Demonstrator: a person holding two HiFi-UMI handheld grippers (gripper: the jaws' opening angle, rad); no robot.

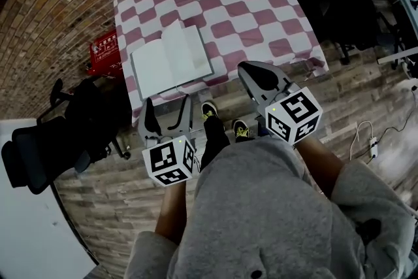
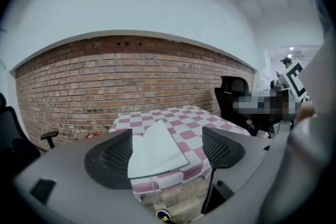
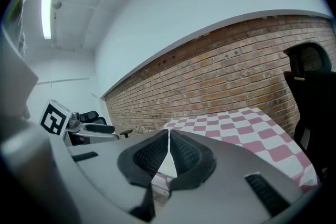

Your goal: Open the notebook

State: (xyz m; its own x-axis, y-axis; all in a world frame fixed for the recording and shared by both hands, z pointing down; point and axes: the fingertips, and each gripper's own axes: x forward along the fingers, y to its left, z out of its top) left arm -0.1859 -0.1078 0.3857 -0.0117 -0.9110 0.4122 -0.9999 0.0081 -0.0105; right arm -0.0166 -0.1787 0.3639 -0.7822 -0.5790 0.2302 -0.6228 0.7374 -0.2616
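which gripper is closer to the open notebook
Left, probably. The left gripper sits just off the near edge of the notebook, facing it; the right gripper is off to its right.

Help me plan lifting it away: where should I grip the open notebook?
Pinch the notebook by its near-edge cover, coming from the person's side. It lies open and flat, close to the table's front edge, and the raised middle pages look too loose to hold.

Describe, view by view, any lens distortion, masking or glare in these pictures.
Head view: fisheye bows the edges of the table; the notebook is sharp. Left gripper view: black corners, the brick wall arches, a mosaic patch at right. Right gripper view: the wall tilts and curves; the ceiling light glares.
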